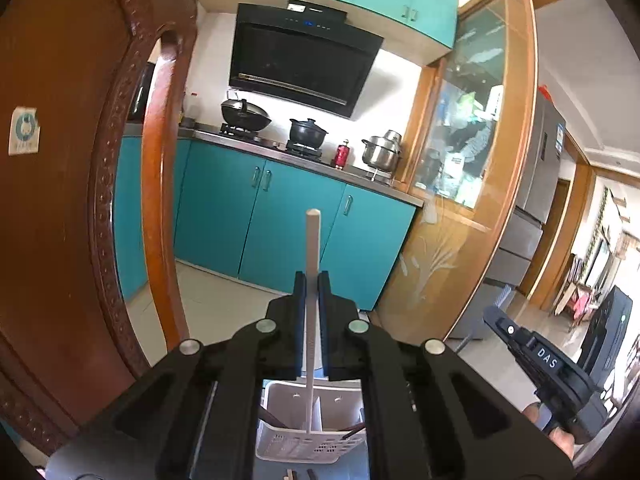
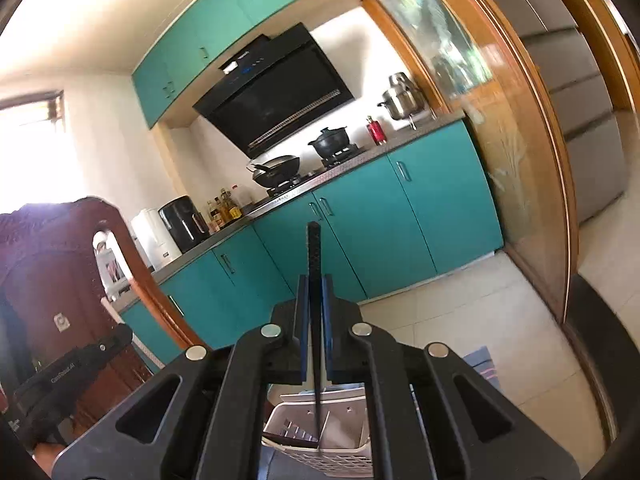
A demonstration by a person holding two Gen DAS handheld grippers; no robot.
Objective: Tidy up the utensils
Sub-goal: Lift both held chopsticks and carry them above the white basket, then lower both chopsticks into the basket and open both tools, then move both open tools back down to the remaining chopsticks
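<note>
My left gripper (image 1: pixel 312 280) is shut on a white chopstick (image 1: pixel 312 248) that stands upright between its blue pads, its lower end hanging over a white divided utensil basket (image 1: pixel 344 396) below. Dark utensils lean inside that basket. My right gripper (image 2: pixel 316 282) is shut on a black chopstick (image 2: pixel 314 252), also upright, its lower end reaching down into the same white basket (image 2: pixel 348 412). The right gripper's body (image 1: pixel 548 364) shows at the lower right of the left wrist view, and the left gripper's body (image 2: pixel 72 372) at the lower left of the right wrist view.
A carved wooden chair back (image 1: pixel 60 200) rises close on the left. Beyond are teal kitchen cabinets (image 1: pixel 256 216), a stove with a wok (image 1: pixel 244 114) and black pot (image 1: pixel 306 132), a steel pot (image 1: pixel 382 148), and a glass sliding door (image 1: pixel 460 208).
</note>
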